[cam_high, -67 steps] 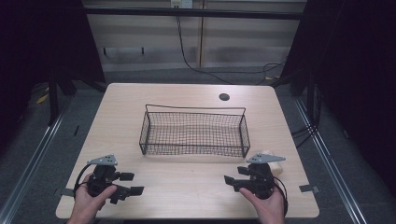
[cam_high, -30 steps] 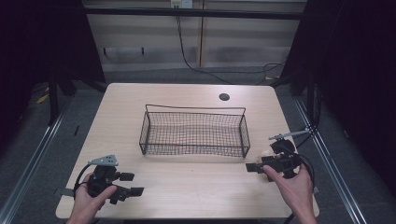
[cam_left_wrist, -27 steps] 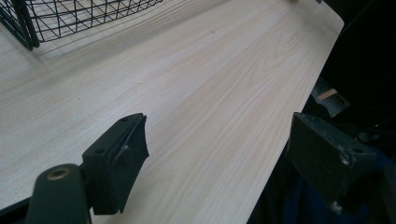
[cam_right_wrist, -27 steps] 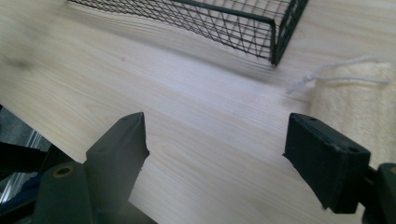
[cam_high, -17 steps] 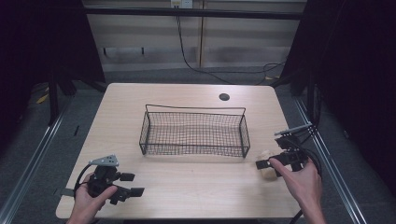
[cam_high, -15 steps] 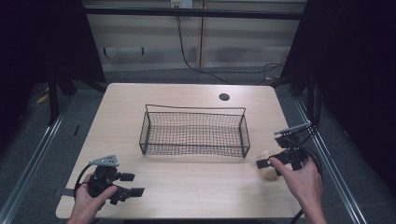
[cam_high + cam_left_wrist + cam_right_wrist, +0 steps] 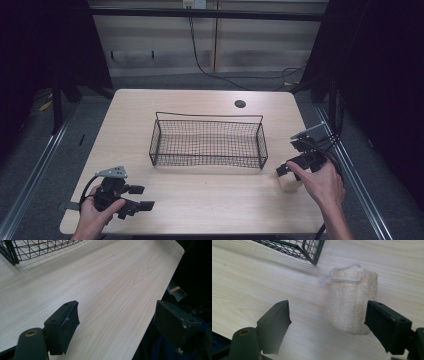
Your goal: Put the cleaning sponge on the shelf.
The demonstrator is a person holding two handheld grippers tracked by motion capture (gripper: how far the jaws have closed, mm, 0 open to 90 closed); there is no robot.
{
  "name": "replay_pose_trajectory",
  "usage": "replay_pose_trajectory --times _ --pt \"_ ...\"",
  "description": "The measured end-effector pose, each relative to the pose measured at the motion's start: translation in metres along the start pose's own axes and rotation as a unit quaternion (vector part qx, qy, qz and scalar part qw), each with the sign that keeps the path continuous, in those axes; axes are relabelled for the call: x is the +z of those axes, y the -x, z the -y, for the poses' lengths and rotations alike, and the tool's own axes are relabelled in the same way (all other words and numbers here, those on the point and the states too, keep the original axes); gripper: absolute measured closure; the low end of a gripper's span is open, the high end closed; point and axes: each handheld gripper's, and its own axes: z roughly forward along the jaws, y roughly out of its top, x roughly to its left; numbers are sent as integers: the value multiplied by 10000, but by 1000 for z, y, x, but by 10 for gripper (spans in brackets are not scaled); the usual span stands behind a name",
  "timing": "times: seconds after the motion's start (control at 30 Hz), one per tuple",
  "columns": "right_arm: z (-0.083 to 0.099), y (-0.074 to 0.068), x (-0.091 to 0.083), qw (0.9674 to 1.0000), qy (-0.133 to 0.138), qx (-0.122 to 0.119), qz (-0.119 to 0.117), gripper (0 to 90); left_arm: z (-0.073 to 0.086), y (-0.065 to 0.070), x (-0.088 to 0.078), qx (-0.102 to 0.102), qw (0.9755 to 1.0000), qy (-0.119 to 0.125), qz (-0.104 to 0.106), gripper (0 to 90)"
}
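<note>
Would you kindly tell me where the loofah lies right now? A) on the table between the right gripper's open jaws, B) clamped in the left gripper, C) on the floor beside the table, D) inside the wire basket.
A: in the right gripper view the loofah lies on the table outside the basket, between the open jaws of the right gripper, which do not press it.
</note>
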Motion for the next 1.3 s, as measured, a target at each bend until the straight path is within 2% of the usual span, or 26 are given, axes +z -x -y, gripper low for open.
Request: replay_pose_trajectory --times 0.07,0.1,0.13,0.33,0.43,0.6,0.87,0.97,1.07,1.1,1.13,1.2,1.27,1.3 --pt "-3 4 2 10000 -24 32 -9 200 0 0 0 -1 10000 -3 8 197" --pt "-4 6 4 10000 -32 40 34 204 0 0 0 -3 10000 -4 11 197" --pt "-9 11 10 9997 -170 47 167 199 0 0 0 -3 10000 -4 6 197" --pt "-16 16 18 9992 -366 112 92 205 0 0 1 -19 10000 -7 2 197" --pt "-17 19 21 9988 -440 139 163 209 0 0 0 -6 10000 -10 45 187" --pt "-19 20 25 9987 -433 113 245 221 0 0 0 -21 10000 -14 65 186" --pt "-22 20 32 9976 -606 148 289 216 0 0 0 -2 10000 -18 73 186" --pt "-23 19 36 9965 -750 180 308 210 0 1 0 -12 10000 -19 67 186" --pt "-24 20 39 9959 -824 129 348 214 0 0 0 -9 10000 -35 92 186" --pt "-24 21 41 9959 -826 119 343 215 0 0 0 9 10000 -32 73 186" --pt "-23 23 43 9959 -842 245 207 207 0 0 0 9 10000 -38 80 186" --pt "-22 24 45 9958 -858 272 162 210 0 1 1 -7 10000 -34 78 186" --pt "-20 26 49 9952 -921 272 176 227 0 0 1 -9 10000 -35 74 186" --pt "-19 26 51 9948 -931 246 323 224 0 0 1 -9 10000 -39 72 186"
